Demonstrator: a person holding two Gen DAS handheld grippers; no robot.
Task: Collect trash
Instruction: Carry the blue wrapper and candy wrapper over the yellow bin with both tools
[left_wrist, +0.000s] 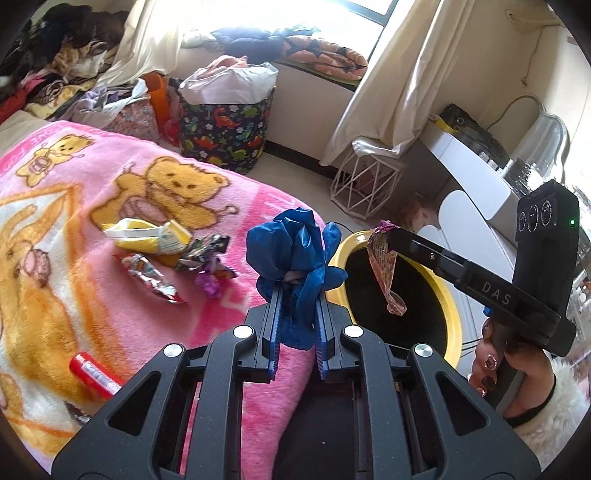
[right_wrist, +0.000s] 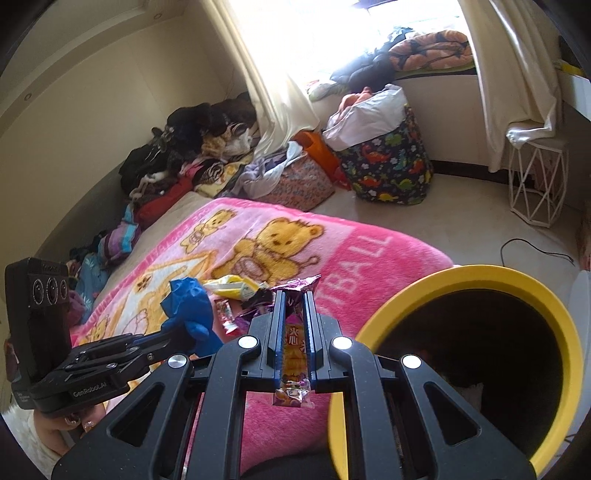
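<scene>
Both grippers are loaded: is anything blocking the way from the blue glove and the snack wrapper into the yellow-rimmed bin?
Nothing visible. The snack wrapper in the right gripper already hangs over the bin; the blue glove in the left gripper is beside its rim.

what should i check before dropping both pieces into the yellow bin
1. Left gripper shut on blue glove: ok.
2. Right gripper shut on snack wrapper: ok.
3. Snack wrapper hanging over the yellow bin opening: ok in the left wrist view.
4. Blue glove over the opening: not ok, it sits beside the rim, over the pink blanket.
5. Room left in the bin: cannot tell, inside is dark.
</scene>
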